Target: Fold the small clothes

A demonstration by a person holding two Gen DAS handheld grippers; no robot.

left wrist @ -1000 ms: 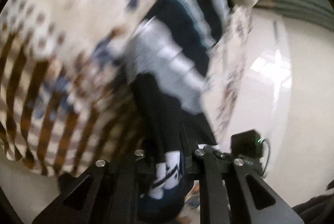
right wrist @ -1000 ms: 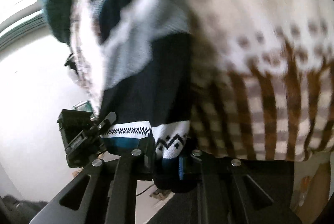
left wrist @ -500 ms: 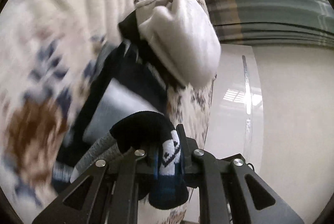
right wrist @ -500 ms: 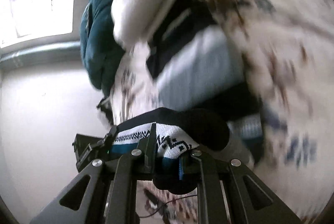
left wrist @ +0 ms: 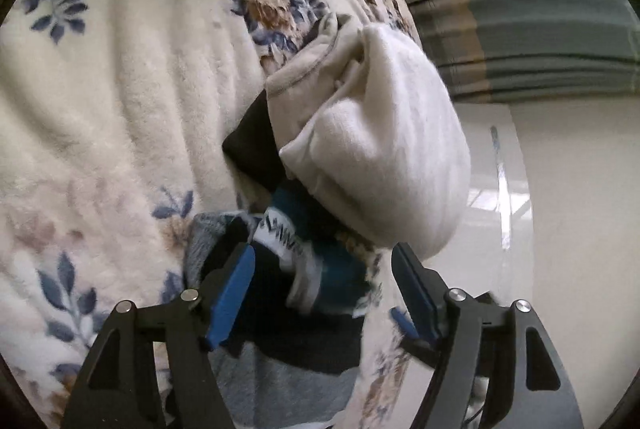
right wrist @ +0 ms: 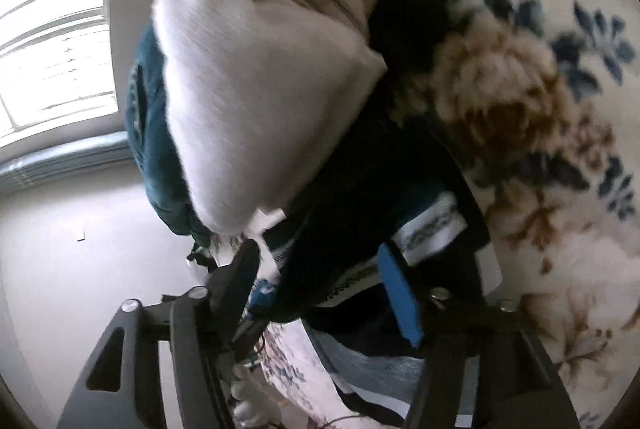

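On the flowered blanket point(left wrist: 120, 117), at its edge, lies the dark knitted garment point(left wrist: 304, 333) with grey and white patterned bands, doubled over on itself. Just beyond it sits a folded white garment point(left wrist: 384, 165), touching its far side.

Left gripper point(left wrist: 322, 293): jaws have just been opening and now stand wide. Knit lies between the blue pads point(left wrist: 230, 299), but the right-hand pad stands clear of it; whether the left-hand pad brushes the cloth I cannot tell. Not gripped.

Right gripper point(right wrist: 316, 293): jaws likewise have just been opening, now wide. Patterned hem point(right wrist: 430, 231) sits between the fingers, loose. View is blurred, so contact is uncertain.

Handling, by judgement: light, soft, limp. Will sag and unfold if lifted by one point. Thick knit, not slippery on fleece; likely to drag the blanket pile a little. Nothing fragile.

Where to take hold: at the banded hem corners, one per gripper, pinching both layers together so the fold stays closed. Avoid catching the blanket under it or the white garment next to it.

Fold looks laid down; a further fold or a smoothing may remain.
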